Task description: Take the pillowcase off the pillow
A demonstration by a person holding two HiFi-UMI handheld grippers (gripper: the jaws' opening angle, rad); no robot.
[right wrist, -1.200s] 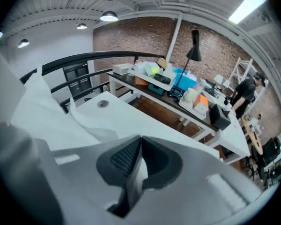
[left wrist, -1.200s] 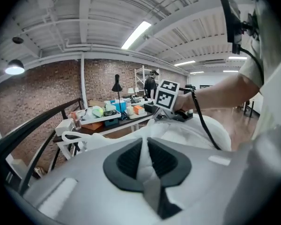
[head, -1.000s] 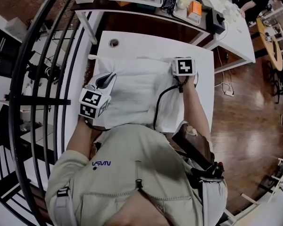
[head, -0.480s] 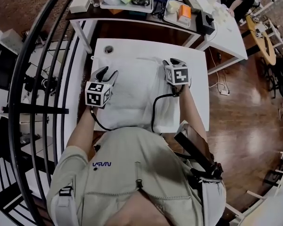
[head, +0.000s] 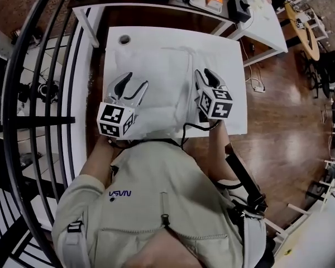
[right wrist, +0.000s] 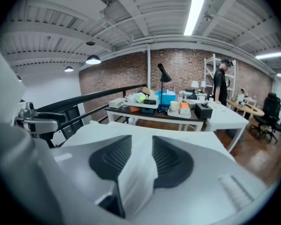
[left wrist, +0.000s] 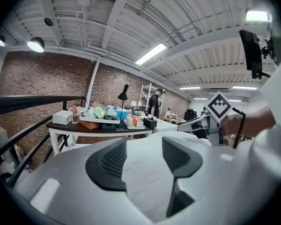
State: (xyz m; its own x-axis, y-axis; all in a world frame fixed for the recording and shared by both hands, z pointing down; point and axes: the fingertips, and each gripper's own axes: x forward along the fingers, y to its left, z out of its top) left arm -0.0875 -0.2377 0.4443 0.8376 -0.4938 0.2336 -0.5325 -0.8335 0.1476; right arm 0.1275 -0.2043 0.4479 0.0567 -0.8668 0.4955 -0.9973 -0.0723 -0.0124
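Flat on the white table (head: 212, 42), filling its middle and near part: the pillow (head: 156, 102), apparently not yet out of its pillowcase (head: 159, 66). Over the near left corner, the left gripper (head: 137, 79), jaws just opened and standing apart, nothing pinched, only white cloth showing beyond the gap. Over the near right edge, the right gripper (head: 205, 74), jaws likewise just opened, with a raised fold of cloth (right wrist: 138, 172) standing loosely between the pads, seemingly not squeezed.

Likely to handle as light, soft and limp: no stiffness, prone to bunch, sag and slip off smooth pads; not fragile. Best taken by one layer of case only, at a hem or corner of the open end, pinched firmly, with the stuffing held back through the cloth on the other side. Cannot tell which end opens.
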